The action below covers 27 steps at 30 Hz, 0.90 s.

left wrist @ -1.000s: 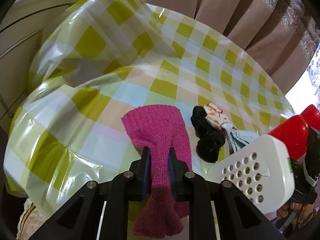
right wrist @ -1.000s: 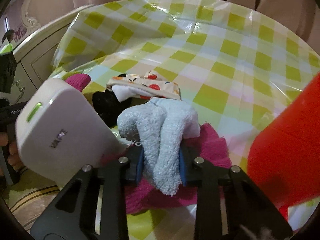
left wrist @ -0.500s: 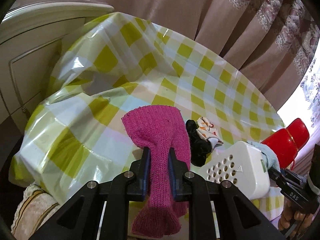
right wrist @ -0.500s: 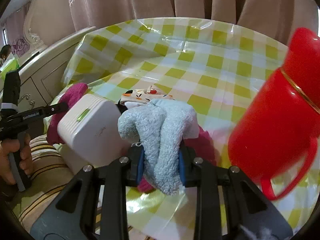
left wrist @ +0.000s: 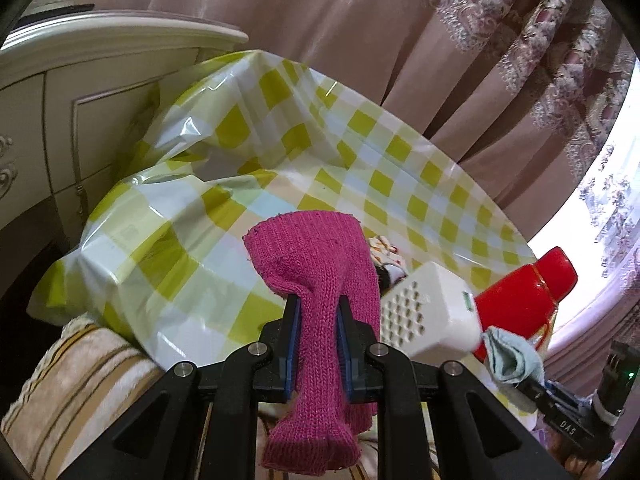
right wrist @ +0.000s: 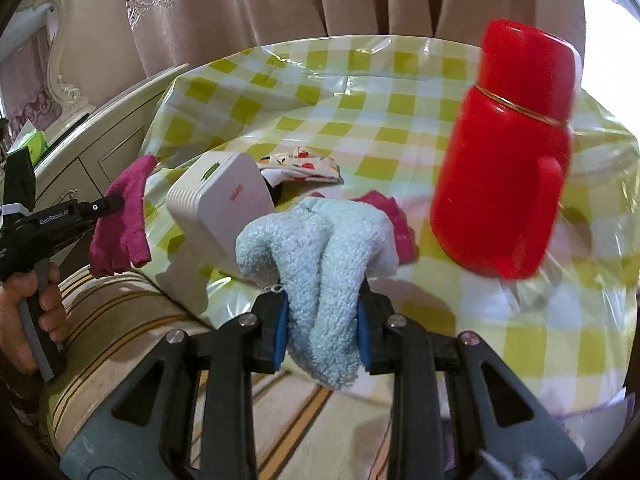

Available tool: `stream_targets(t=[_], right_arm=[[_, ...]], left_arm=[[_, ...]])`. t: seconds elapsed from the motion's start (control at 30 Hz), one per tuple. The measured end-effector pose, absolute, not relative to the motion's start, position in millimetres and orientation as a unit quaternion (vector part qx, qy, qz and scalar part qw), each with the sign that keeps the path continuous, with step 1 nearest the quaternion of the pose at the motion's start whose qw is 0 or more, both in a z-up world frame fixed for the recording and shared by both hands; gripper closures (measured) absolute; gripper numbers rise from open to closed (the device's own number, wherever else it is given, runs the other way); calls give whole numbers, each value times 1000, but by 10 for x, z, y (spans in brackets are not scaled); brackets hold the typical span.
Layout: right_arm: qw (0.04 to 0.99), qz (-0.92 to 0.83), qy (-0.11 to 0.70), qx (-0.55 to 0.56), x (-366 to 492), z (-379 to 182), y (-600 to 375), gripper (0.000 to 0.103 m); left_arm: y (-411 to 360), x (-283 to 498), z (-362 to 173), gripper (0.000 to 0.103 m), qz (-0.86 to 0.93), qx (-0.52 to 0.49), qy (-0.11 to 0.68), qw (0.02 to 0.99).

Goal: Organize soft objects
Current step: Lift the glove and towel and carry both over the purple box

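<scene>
Both grippers have lifted back from the checked plastic tablecloth (right wrist: 400, 104) since a second ago: the left gripper (left wrist: 318, 312) stays clamped on a ribbed magenta knit glove (left wrist: 320, 280) hanging off the near edge. The right gripper (right wrist: 322, 312) pinches a fluffy pale-blue terry sock (right wrist: 320, 248) above the near edge, beside the white box (right wrist: 224, 208) and glossy red flask (right wrist: 508, 152).

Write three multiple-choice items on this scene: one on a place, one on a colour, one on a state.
1. Where does the flask stand?
A. on the checked tablecloth
B. on the floor
C. on the cabinet

2. What colour is the glove in the left gripper?
A. black
B. magenta
C. yellow

3. How is the right gripper?
A. open, nothing in it
B. out of view
C. shut on the blue cloth

Key: 1 A, its base sits on the checks; 2 B, knit magenta between the pads; 3 C, both pads press the cloth.
</scene>
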State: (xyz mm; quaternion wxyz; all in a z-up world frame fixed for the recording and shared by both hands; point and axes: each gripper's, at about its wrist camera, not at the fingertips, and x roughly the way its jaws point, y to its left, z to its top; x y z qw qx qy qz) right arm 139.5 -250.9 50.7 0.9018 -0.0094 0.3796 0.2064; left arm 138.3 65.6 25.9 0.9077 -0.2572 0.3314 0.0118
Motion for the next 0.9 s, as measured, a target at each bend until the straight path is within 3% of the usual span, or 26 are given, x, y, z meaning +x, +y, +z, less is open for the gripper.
stream_targets(t=[0.4, 0.9], right_arm=[[908, 171, 382, 23, 777, 539, -2942, 71], [916, 80, 390, 51, 90, 506, -3787, 71]], left_arm=[[392, 899, 505, 86, -15, -256, 319, 912], [-539, 573, 758, 86, -130, -217, 336, 907]])
